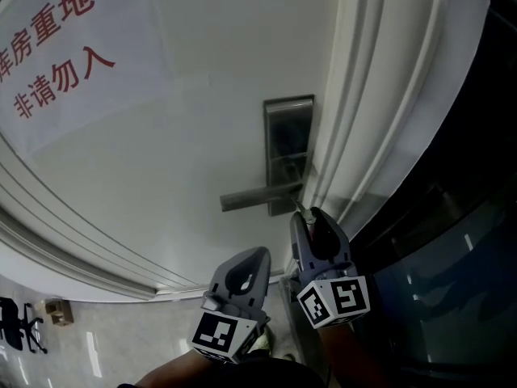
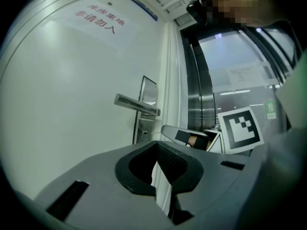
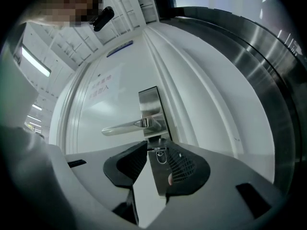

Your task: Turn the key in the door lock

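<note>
Right gripper (image 3: 157,145) on key (image 3: 154,148) (mostly hidden)

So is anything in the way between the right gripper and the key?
Nothing visible is. The right gripper has its jaws on the key, which sticks out of the lock plate just below the lever handle. The left gripper hangs lower and to the side, shut and empty.

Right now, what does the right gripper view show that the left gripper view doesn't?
Only the right gripper view: a head-on look at the right gripper with its jaw tips pinching the key. Only the left gripper view: the left gripper, shut and empty, plus the right gripper seen from the side. Both: the lock plate, the lever handle and the red-lettered sign.
</note>
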The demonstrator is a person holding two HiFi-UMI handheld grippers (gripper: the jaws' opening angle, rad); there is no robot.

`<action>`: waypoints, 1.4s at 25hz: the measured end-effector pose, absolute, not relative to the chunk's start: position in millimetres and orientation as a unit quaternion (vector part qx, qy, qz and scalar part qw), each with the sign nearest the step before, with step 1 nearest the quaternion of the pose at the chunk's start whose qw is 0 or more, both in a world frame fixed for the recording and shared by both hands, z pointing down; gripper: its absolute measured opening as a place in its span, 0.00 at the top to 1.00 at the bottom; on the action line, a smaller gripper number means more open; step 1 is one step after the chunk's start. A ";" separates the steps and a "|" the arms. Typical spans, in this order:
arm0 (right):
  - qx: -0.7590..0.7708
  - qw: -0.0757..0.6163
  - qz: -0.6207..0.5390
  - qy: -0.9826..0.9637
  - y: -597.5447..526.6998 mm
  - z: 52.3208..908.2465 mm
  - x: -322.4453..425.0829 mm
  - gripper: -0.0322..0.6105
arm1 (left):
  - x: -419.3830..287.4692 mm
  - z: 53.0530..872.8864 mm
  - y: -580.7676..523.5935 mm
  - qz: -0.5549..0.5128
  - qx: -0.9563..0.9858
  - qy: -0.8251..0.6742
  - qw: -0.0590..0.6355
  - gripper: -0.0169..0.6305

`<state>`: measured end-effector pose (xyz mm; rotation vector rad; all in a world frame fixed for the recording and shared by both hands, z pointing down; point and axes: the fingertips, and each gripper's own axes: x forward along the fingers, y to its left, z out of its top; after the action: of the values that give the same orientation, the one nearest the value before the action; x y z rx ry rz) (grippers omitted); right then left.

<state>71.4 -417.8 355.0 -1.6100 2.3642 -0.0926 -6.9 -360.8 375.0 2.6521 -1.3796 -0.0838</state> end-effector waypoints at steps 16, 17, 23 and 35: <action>-0.554 0.147 -0.027 0.819 -431.3 359.8 62.5 0.74 | -17.9 382.1 -370.7 -0.012 0.884 -0.462 0.072 0.97; -0.554 0.148 -0.027 0.819 -431.5 360.1 62.4 0.74 | -18.3 382.3 -370.8 -0.013 0.884 -0.462 0.072 0.97; -0.555 0.149 -0.026 0.818 -435.1 361.1 62.5 0.74 | -19.4 384.0 -371.5 -0.011 0.883 -0.463 0.075 0.97; -0.558 0.117 -0.028 0.821 -440.3 378.4 57.0 0.74 | -21.1 386.8 -377.1 -0.011 0.883 -0.463 0.079 0.97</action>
<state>57.0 -440.3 378.4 -1.6321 2.4038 -0.0819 -21.1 -377.1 386.8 2.6419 -1.3866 -0.0339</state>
